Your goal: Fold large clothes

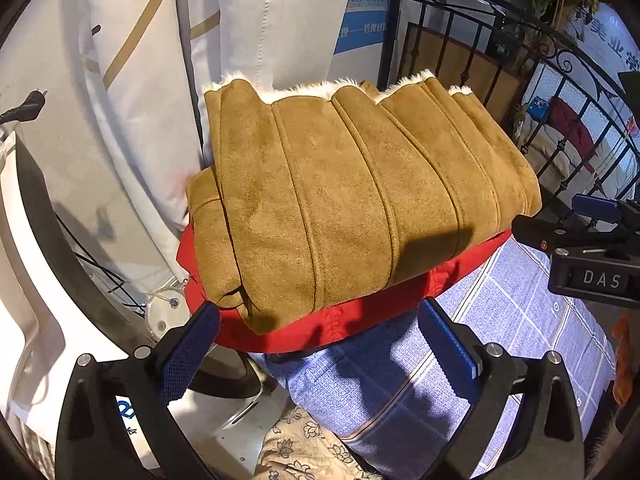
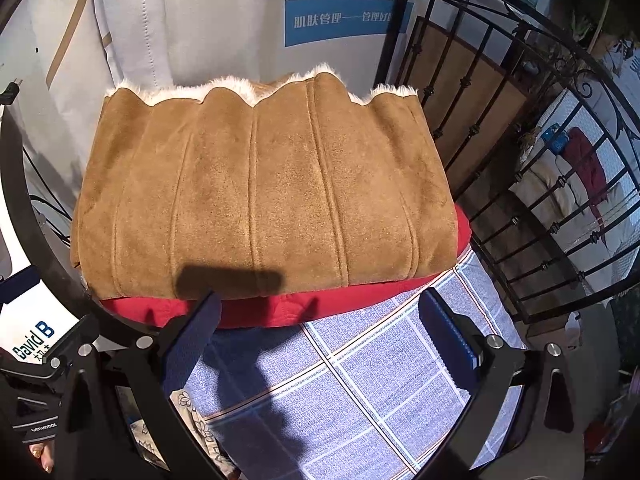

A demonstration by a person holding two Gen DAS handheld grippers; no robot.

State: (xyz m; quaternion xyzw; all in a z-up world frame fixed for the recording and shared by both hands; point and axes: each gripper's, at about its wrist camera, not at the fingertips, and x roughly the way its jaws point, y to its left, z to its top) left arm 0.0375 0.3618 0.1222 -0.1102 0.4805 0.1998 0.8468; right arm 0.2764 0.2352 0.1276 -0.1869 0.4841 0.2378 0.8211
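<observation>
A folded tan suede coat with white fleece lining at its far edge lies on top of a folded red garment. Both rest at the far end of a blue checked cloth surface. My left gripper is open and empty, just in front of the stack's near edge. In the right wrist view the tan coat and red garment lie ahead. My right gripper is open and empty at the stack's near edge. The right gripper's body shows at the right of the left wrist view.
A black wrought-iron railing stands to the right of the stack. White cushions and a blue poster stand behind. A white and black curved device is at left. Floral fabric lies below the checked cloth.
</observation>
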